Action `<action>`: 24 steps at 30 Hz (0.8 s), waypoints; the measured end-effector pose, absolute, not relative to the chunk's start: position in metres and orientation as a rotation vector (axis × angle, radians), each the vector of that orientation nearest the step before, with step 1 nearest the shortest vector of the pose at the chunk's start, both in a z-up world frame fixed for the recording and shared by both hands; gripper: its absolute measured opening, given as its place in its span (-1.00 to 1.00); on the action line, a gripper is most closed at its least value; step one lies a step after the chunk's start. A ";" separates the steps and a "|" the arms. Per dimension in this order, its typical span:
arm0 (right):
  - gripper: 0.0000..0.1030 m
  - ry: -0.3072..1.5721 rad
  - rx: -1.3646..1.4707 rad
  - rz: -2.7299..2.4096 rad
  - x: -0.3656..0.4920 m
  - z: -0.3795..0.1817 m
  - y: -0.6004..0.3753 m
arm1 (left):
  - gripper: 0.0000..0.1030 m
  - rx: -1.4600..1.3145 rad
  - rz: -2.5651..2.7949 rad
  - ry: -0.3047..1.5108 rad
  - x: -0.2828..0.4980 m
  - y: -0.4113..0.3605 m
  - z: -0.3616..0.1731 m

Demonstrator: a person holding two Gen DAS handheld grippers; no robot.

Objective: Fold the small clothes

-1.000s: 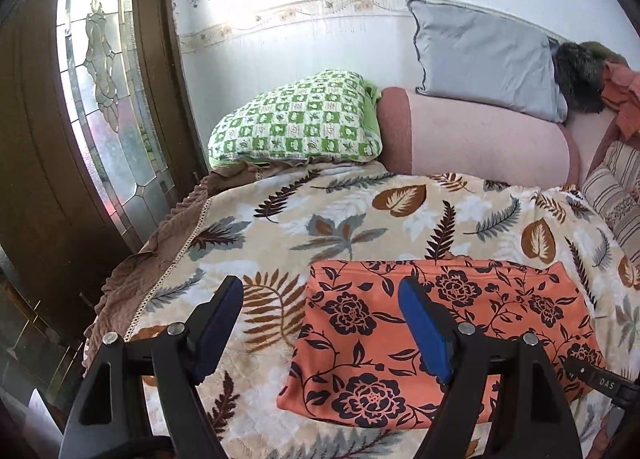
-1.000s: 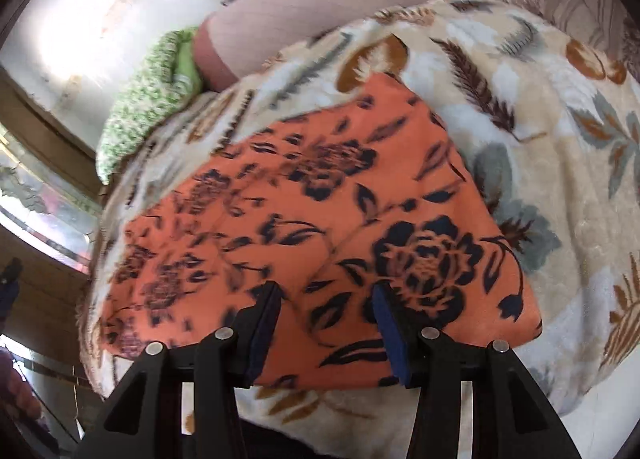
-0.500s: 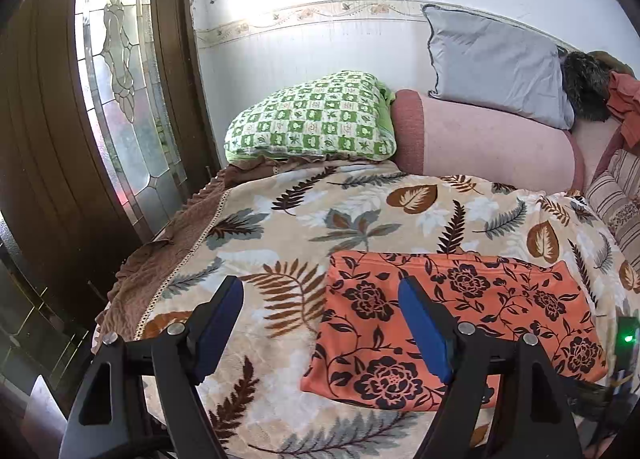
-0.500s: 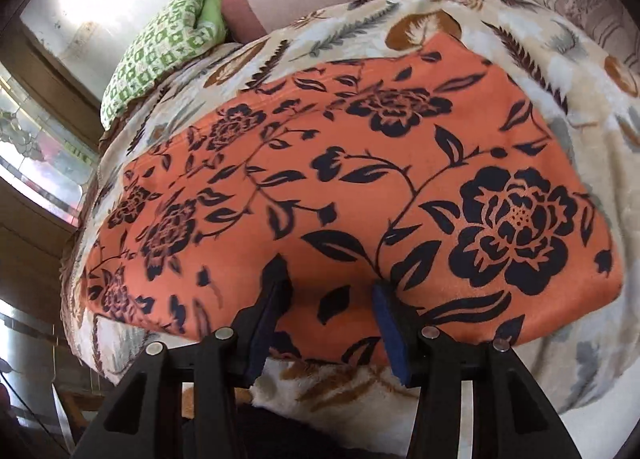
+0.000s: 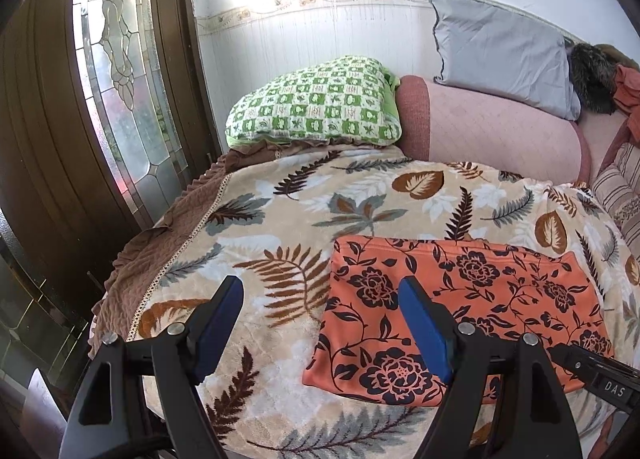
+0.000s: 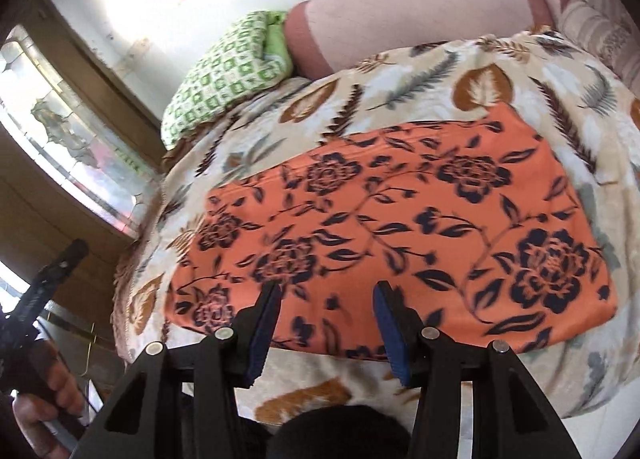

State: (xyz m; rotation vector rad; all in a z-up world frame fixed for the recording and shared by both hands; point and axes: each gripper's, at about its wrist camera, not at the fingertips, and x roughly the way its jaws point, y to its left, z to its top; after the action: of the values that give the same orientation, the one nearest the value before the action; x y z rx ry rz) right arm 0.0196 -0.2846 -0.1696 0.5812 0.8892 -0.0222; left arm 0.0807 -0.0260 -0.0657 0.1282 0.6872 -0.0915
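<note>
Black tool (image 5: 320,299), blue pads (image 5: 424,327)

You are looking at a bed (image 5: 132,259) with a brown quilted cover showing along its left edge. A beige leaf-print blanket (image 5: 360,195) is lying spread over it. A folded orange garment with dark flowers (image 5: 472,299) is lying flat on the blanket, toward its near right side. At the head end, a green checked pillow (image 5: 316,107) and a pink bolster (image 5: 492,127) are sitting side by side, touching, with a grey pillow (image 5: 500,55) leaning on top of the bolster against the wall.
</note>
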 end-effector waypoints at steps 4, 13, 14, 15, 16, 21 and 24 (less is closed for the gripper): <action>0.01 0.919 0.586 0.010 0.033 -0.181 -0.271 | 0.56 0.138 -0.096 0.712 0.087 -0.031 -0.076; 0.01 0.991 0.597 0.038 0.056 -0.208 -0.261 | 0.56 0.165 -0.116 0.814 0.110 -0.053 -0.118; 0.01 1.006 0.603 0.033 0.058 -0.214 -0.262 | 0.56 0.169 -0.121 0.834 0.113 -0.058 -0.127; 0.01 1.019 0.607 0.031 0.060 -0.218 -0.263 | 0.56 0.171 -0.125 0.853 0.116 -0.061 -0.134; 0.01 1.038 0.613 0.030 0.062 -0.225 -0.265 | 0.56 0.173 -0.127 0.881 0.121 -0.065 -0.145; 0.01 1.055 0.620 0.048 0.065 -0.240 -0.267 | 0.56 0.213 -0.112 1.028 0.143 -0.079 -0.204; 0.01 1.033 0.650 0.059 0.061 -0.234 -0.276 | 0.64 0.233 -0.106 1.017 0.144 -0.080 -0.216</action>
State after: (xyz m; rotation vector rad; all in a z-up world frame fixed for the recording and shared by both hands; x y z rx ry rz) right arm 0.0607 -0.2760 -0.2336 0.6504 1.0325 0.0594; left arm 0.1444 -0.0800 -0.2159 0.2334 1.0175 -0.1064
